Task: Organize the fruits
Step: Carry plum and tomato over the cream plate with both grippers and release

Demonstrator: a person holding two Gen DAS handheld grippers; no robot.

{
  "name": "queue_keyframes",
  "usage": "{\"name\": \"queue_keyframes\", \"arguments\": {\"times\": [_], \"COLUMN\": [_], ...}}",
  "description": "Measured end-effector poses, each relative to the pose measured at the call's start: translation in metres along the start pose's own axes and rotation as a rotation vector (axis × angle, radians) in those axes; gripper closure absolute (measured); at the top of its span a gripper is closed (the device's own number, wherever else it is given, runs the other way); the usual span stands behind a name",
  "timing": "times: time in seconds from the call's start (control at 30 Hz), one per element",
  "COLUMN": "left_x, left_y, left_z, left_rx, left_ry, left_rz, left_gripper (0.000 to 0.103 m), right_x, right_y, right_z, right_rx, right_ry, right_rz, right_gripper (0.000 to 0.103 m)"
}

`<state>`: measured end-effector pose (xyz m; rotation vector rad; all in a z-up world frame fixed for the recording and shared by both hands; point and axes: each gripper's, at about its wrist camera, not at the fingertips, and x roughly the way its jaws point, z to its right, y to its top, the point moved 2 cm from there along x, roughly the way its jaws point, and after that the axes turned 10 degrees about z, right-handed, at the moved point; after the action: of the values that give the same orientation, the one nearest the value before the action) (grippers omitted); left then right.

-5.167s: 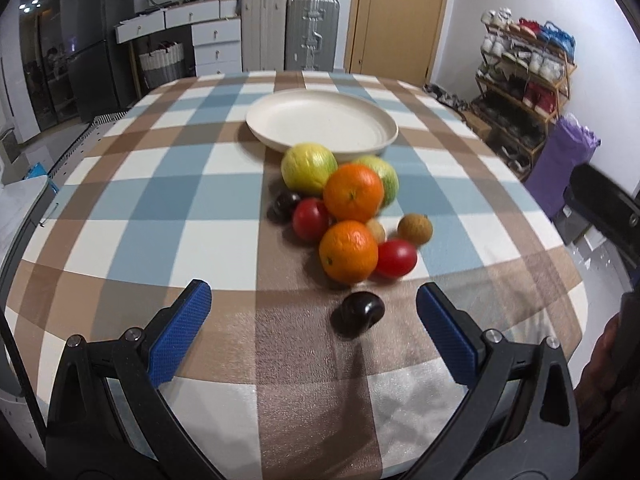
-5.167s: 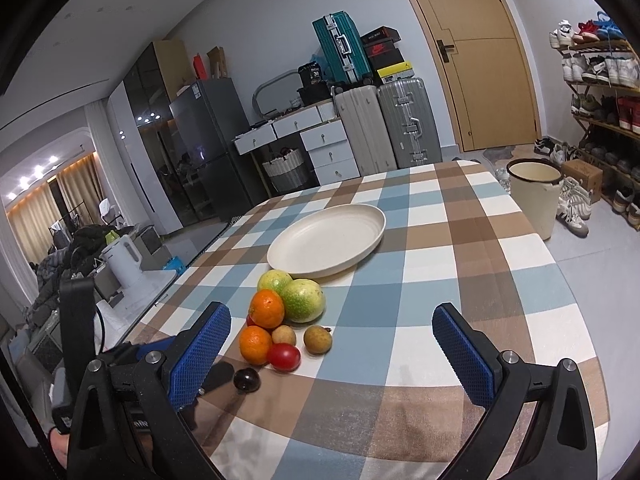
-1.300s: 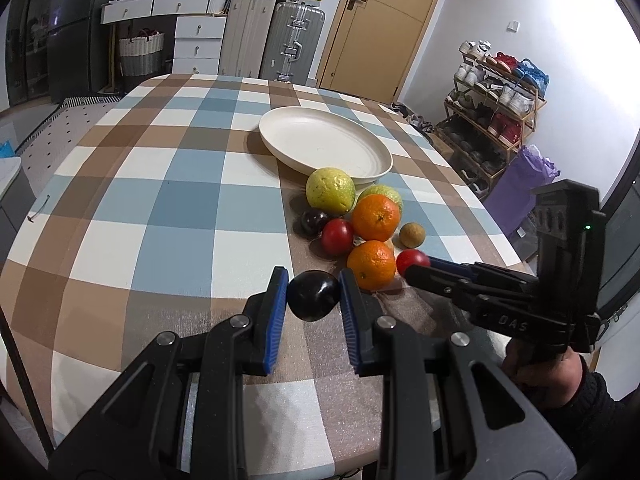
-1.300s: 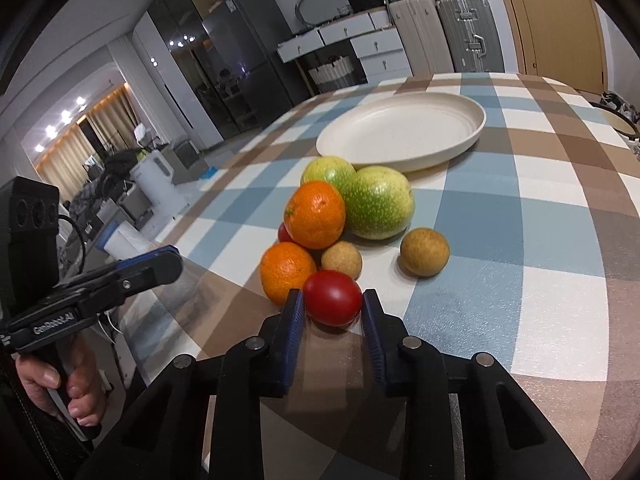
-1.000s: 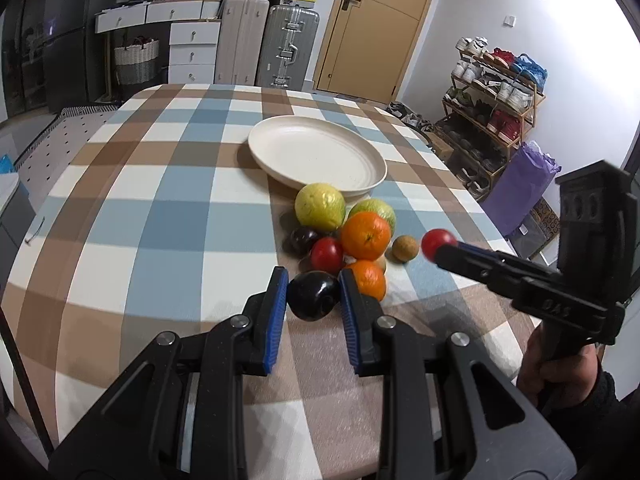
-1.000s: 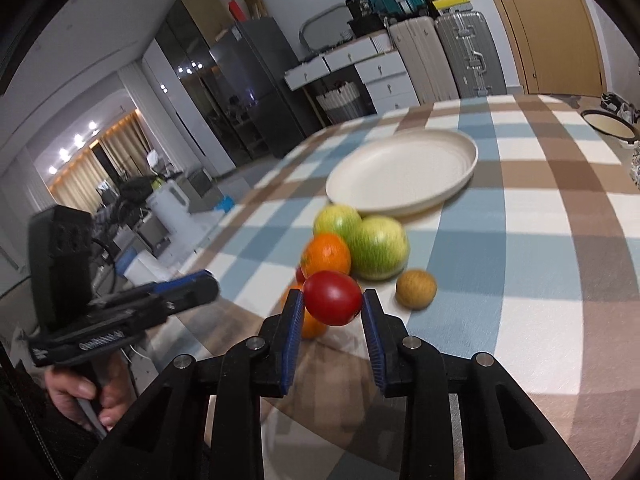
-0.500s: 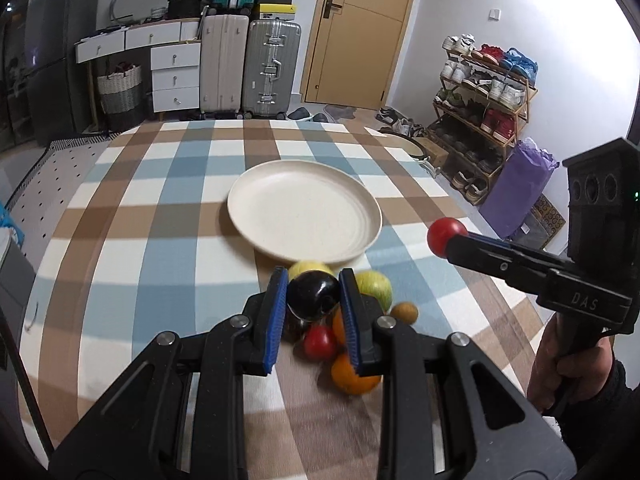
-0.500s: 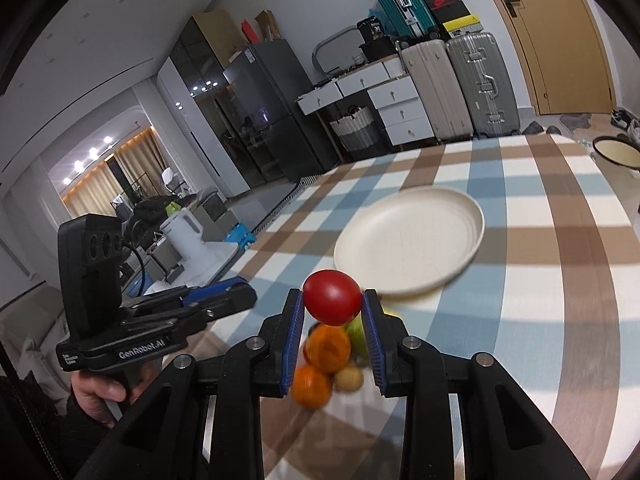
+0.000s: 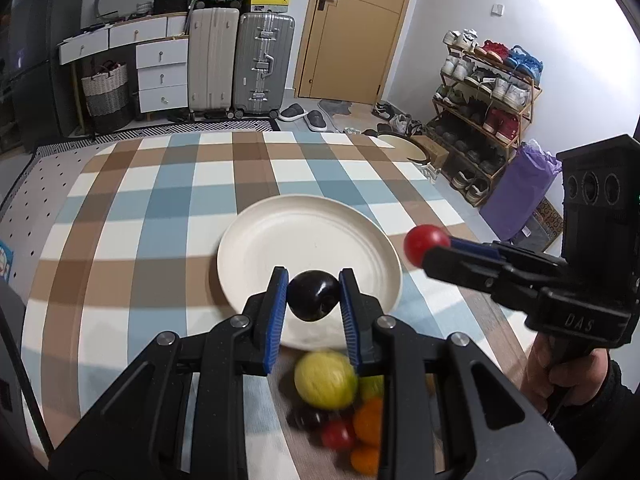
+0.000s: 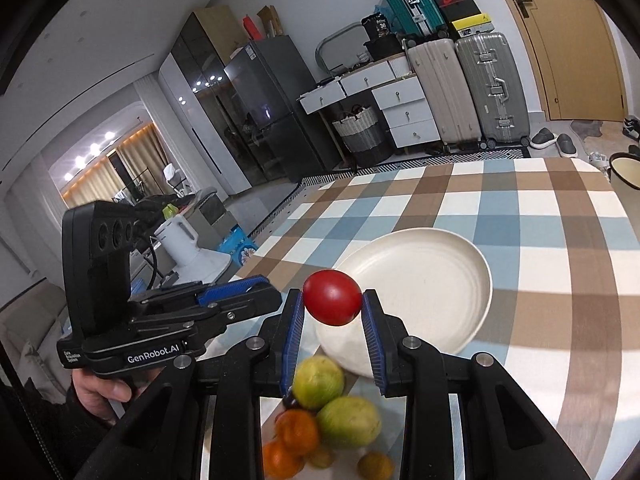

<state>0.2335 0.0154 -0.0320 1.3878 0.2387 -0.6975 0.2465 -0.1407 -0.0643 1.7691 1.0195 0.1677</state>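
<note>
Tongs first: the left tongs [image 9: 313, 294] are clamped on a dark plum [image 9: 313, 295], blue pads pressing its two sides, and the fruit hangs over the near edge of the cream plate [image 9: 280, 240], clear of it. The right tongs [image 10: 332, 304] are clamped on a red tomato [image 10: 332, 297], held above the tabletop [image 10: 560, 320] just in front of the plate's near-left rim. In the left wrist view the same tomato shows at the tip of the right tongs, to the right of the plate; from that side the pads are mostly hidden behind the black frame, and only a strip of blue can be seen.

Below the tongs, the remaining fruit pile [image 9: 340, 412] lies on the checked cloth just short of the plate. It is blurred in both views and partly covered by the tong frames. A yellow-green round fruit [image 9: 325, 380] touches or nearly touches the plate rim; which, I cannot tell. Behind it sit a second green fruit [image 10: 349, 421], two oranges [image 10: 296, 430], a small red one [image 9: 337, 434] and a dark one, half hidden. A small brown fruit [image 10: 374, 466] is cut off at the bottom of the right wrist view.

The plate itself holds nothing. A hand [image 10: 104, 390] grips the left handle, a hand [image 9: 560, 376] with a dark sleeve the right one.
</note>
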Motion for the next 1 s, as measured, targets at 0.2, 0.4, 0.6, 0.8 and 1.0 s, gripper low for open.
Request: {"name": "queue_keyframes", "arguments": {"times": [0.2,0.4,0.6,0.8,1.0], "left_x": [0.051,0.097,0.132,0.161,0.179], "left_y": [0.015,0.027,0.027,0.023,0.024], "left_z": [-0.012,-0.024,-0.033,-0.04,-0.044], "left_rx": [-0.02,-0.055,-0.083,-0.11,-0.16], "left_ry": [-0.012,-0.015,-0.023,-0.027,-0.07], "left_rz": [-0.046,-0.072,-0.107,-0.135,-0.15], "left_gripper": [0.08,0.08,0.08,0.08,0.08], "right_x": [0.031,0.058,0.077,0.097,0.109], "right_y": [0.008,0.012,0.01,0.001,0.003], "right_z": [0.026,0.049,0.067,0.082,0.085], "right_rx": [0.014,0.027,0.031,0.044,0.039], "right_ry": [-0.007,-0.023,-0.051,-0.079,-0.095], "right_rz": [-0.024,-0.054,-0.081,-0.123,-0.14], "right_gripper": [0.073,0.073,0.073,0.073,0.073]}}
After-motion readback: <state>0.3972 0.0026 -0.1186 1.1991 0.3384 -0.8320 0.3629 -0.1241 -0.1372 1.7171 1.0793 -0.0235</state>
